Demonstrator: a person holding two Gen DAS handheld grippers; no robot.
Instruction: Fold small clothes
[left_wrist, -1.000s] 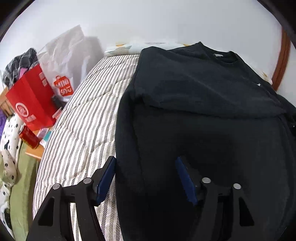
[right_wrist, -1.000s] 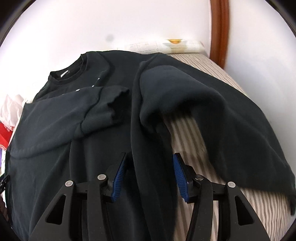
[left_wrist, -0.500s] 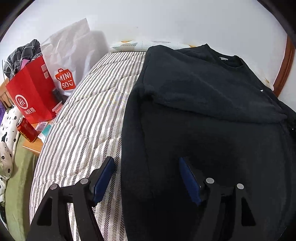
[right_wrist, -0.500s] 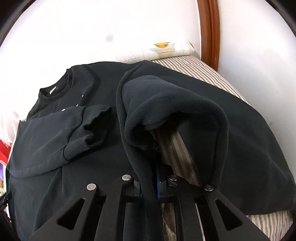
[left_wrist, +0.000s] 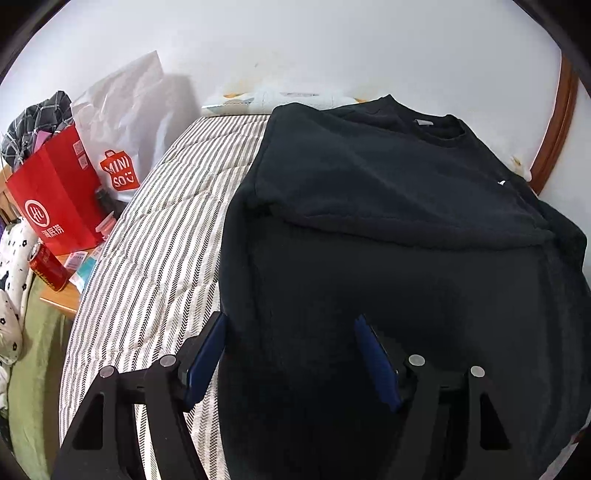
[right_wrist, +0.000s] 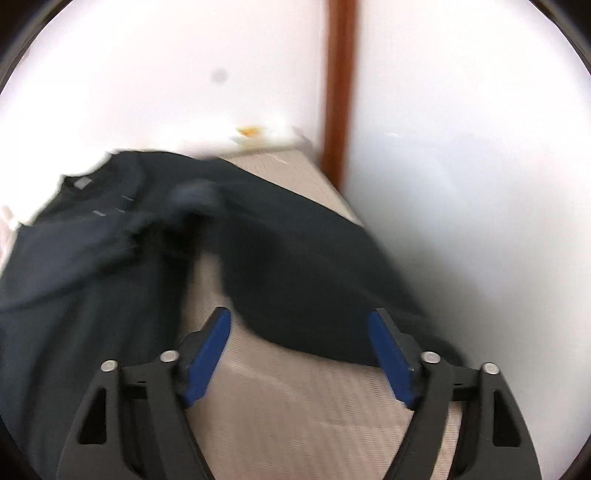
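A black sweatshirt (left_wrist: 388, 221) lies flat on the striped bed (left_wrist: 155, 258), collar at the far end, one sleeve folded across the chest. My left gripper (left_wrist: 291, 354) is open and empty, hovering over the sweatshirt's near left edge. In the right wrist view the picture is blurred: the sweatshirt (right_wrist: 92, 277) lies at left and its other sleeve (right_wrist: 303, 273) runs across the bed toward the wall. My right gripper (right_wrist: 299, 354) is open and empty, just short of that sleeve's lower edge.
A red paper bag (left_wrist: 55, 206) and a white Miniso bag (left_wrist: 129, 140) stand left of the bed, with a red can (left_wrist: 48, 266) on a low table. A white wall and a brown wooden post (right_wrist: 338, 92) close off the bed's right side.
My right gripper shut on the sleeve and lifted it half a second ago; now it has opened, the sleeve has dropped, and the gripper has swung right. The left gripper stayed open and barely moved.
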